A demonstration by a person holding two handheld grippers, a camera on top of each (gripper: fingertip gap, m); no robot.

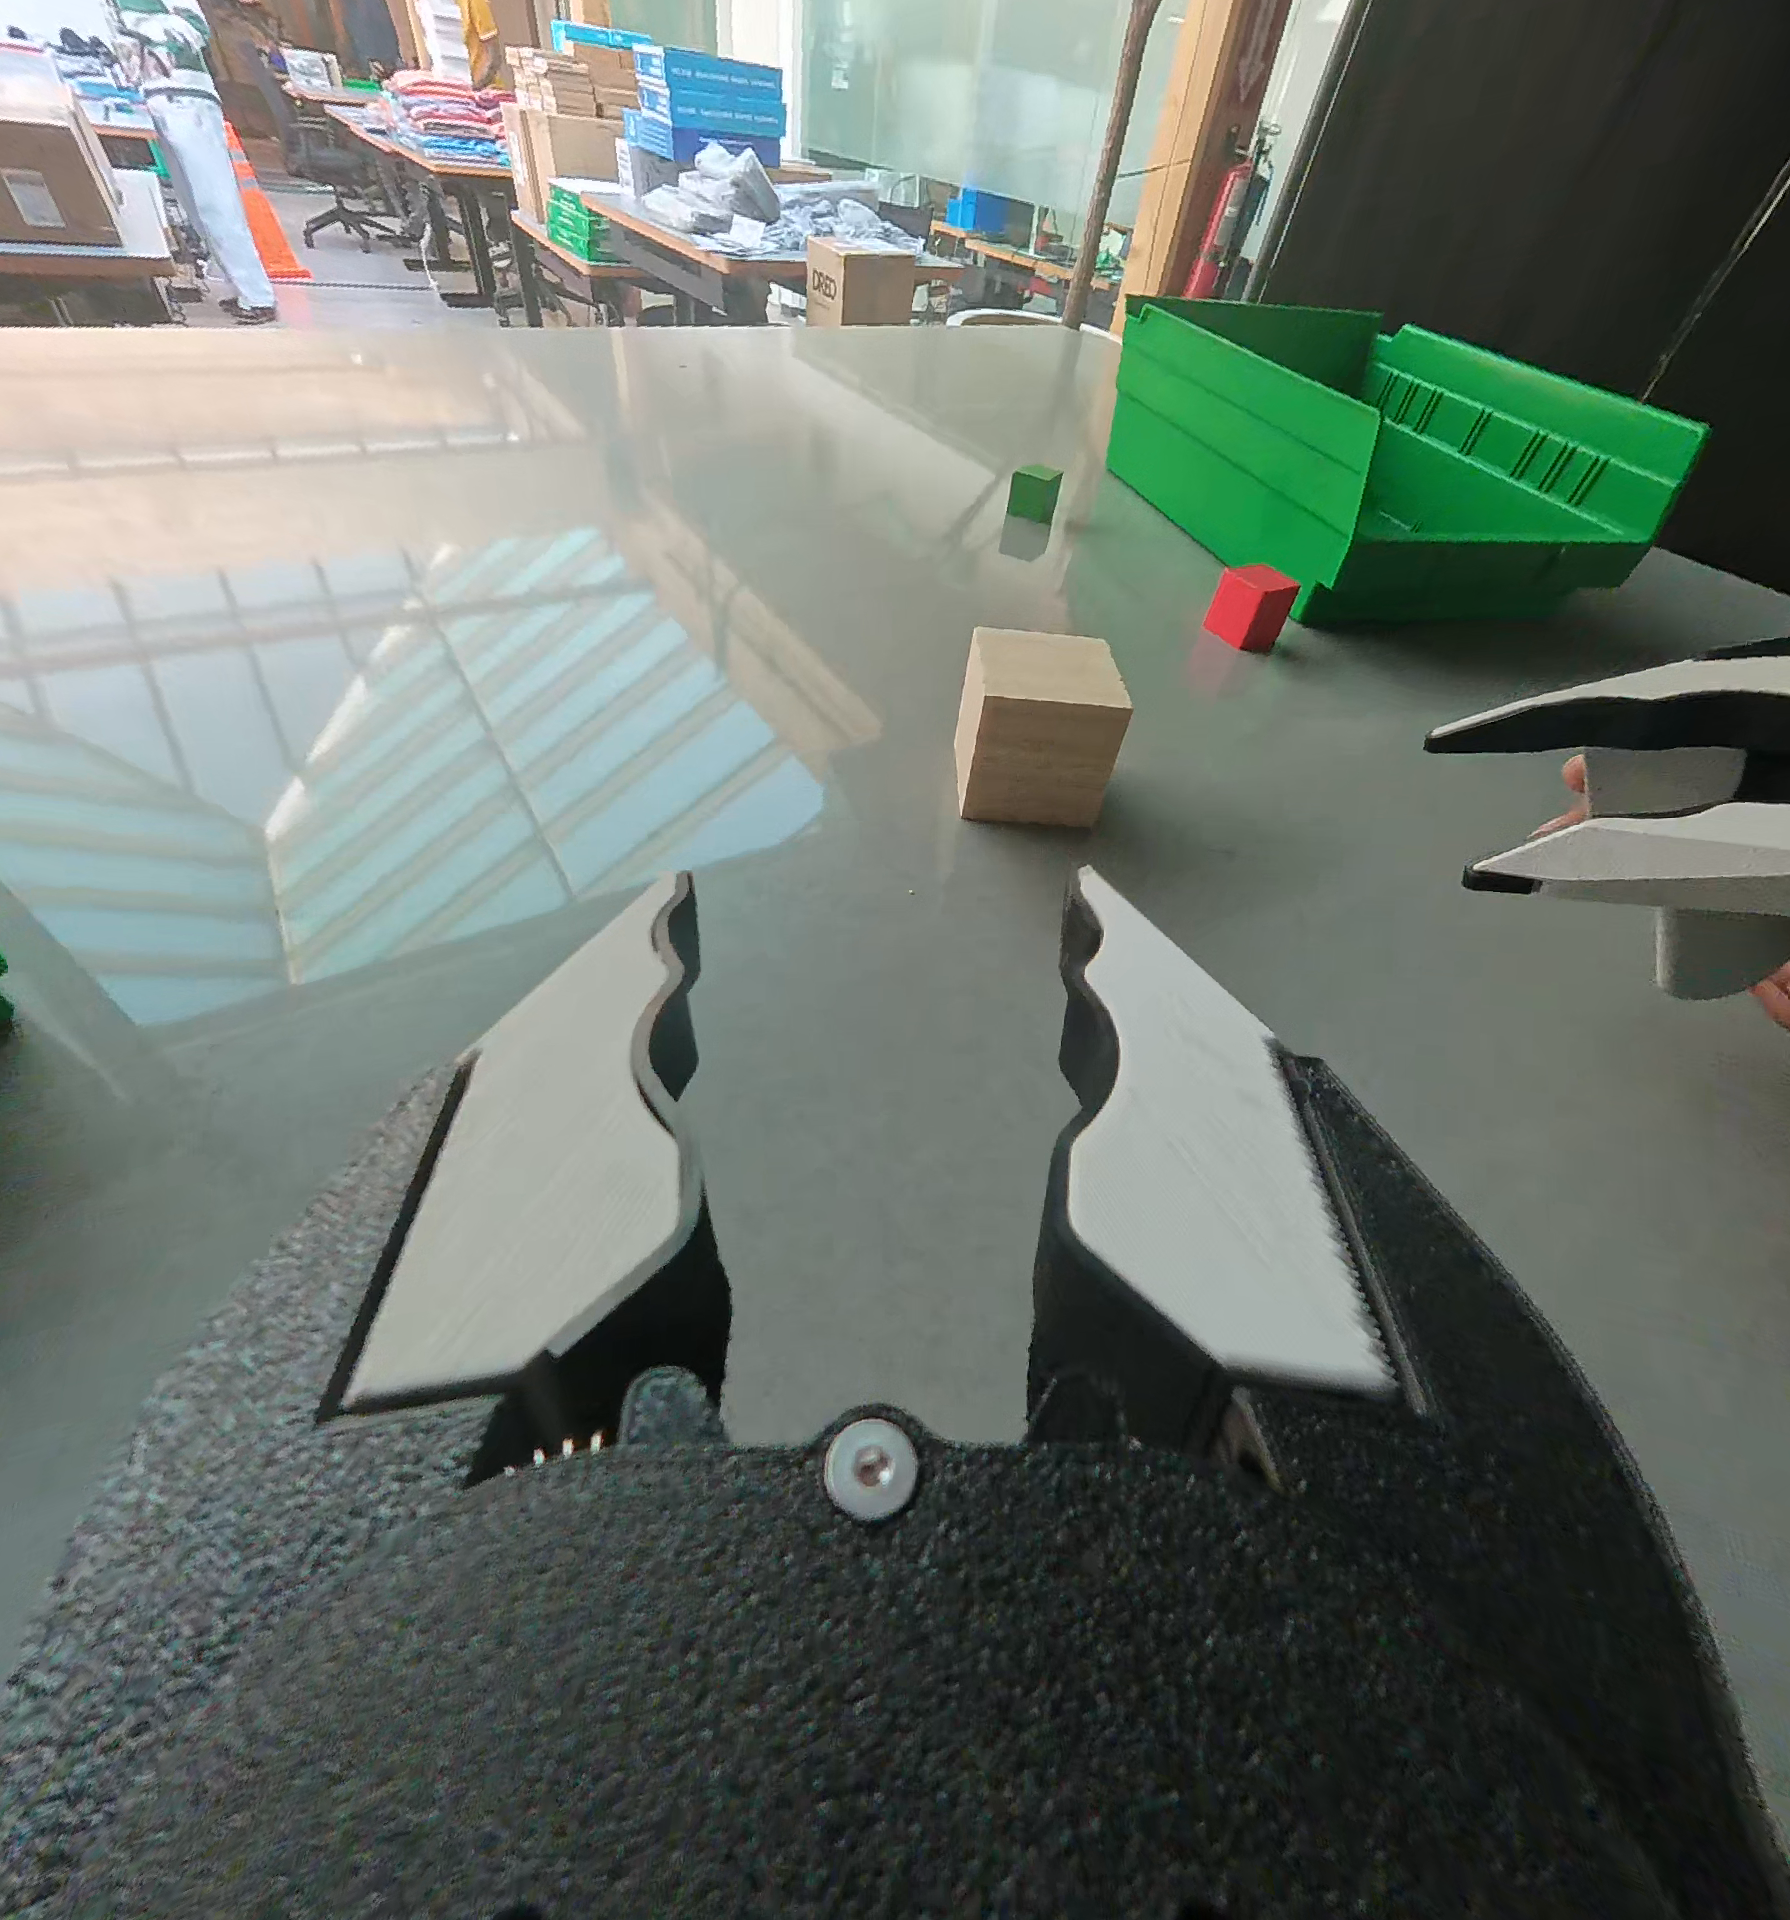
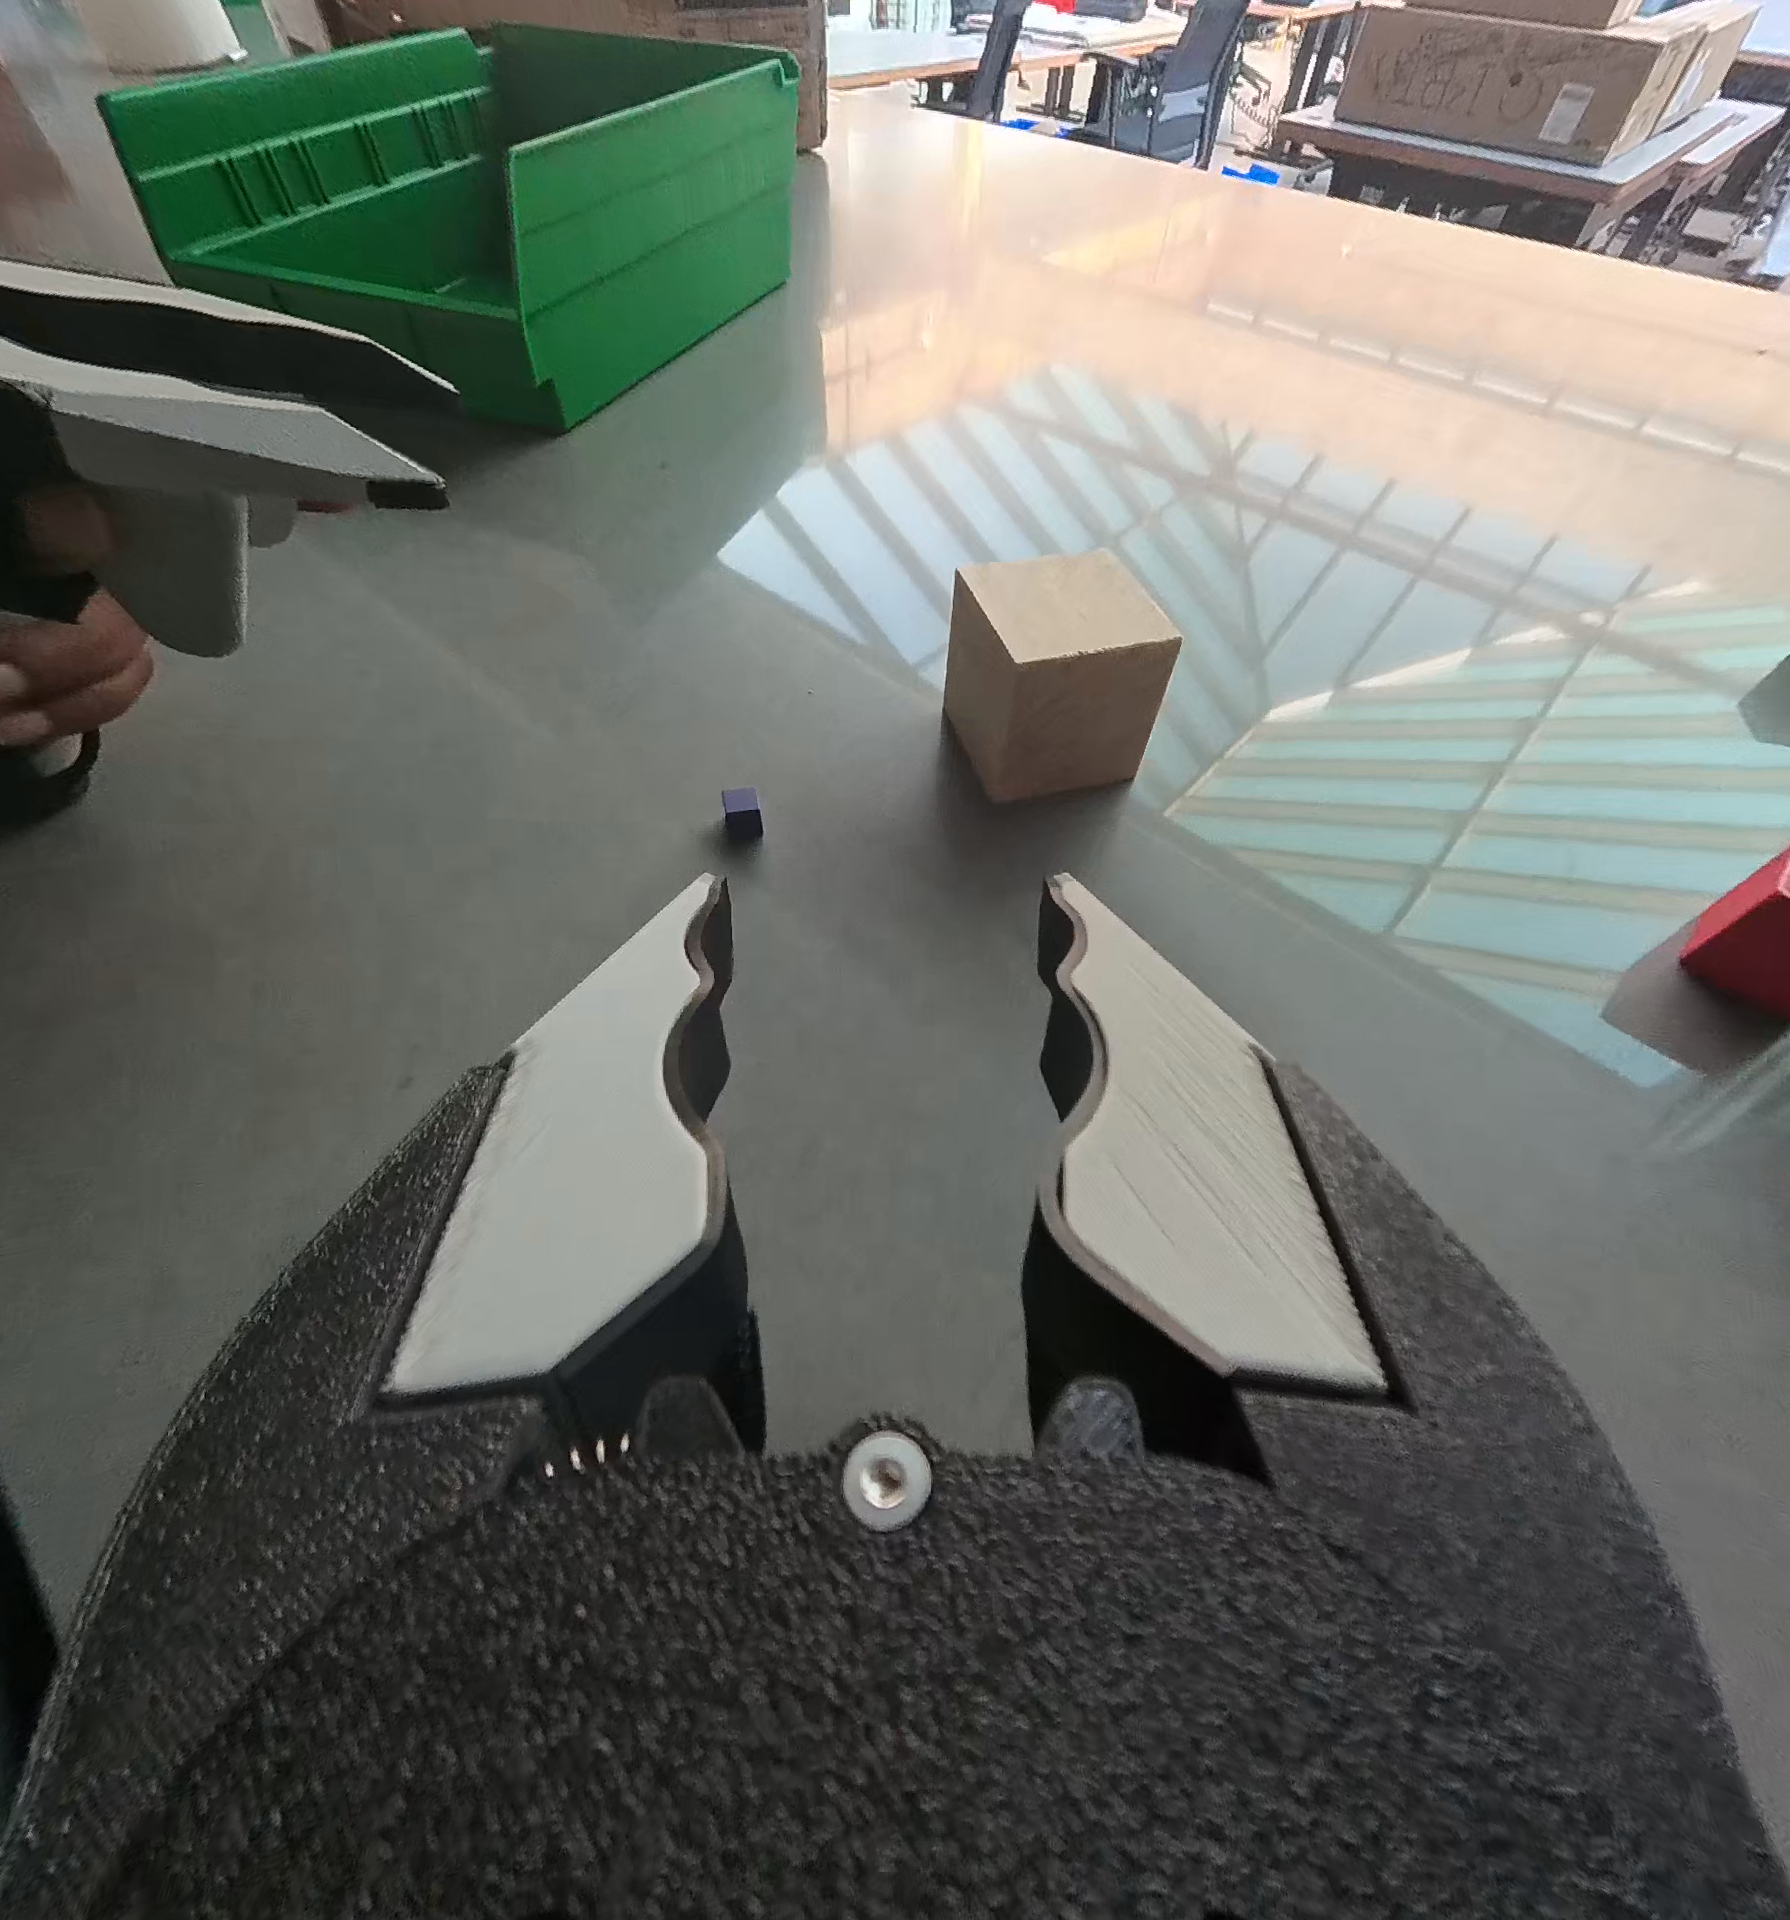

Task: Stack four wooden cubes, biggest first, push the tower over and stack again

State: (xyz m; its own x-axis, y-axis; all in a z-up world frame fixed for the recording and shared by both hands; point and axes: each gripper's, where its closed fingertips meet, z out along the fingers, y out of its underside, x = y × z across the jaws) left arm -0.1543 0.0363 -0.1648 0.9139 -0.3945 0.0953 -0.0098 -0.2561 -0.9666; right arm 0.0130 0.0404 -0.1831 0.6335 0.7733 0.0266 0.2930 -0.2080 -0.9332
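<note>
On the grey desk (image 1: 351,727), your left gripper (image 1: 875,894) and right gripper (image 2: 880,899), fingers spread and empty, face the wooden cube (image 1: 1042,727), with red block (image 1: 1249,606), green block (image 1: 1034,491) and green bin (image 1: 1390,468) beyond.

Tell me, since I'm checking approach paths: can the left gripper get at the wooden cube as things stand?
Probably yes. The left gripper has open jaws facing the wooden cube, with only bare table between them.

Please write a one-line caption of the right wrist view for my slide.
Open right gripper above a grey table, facing a wooden cube and a tiny purple cube.
</note>
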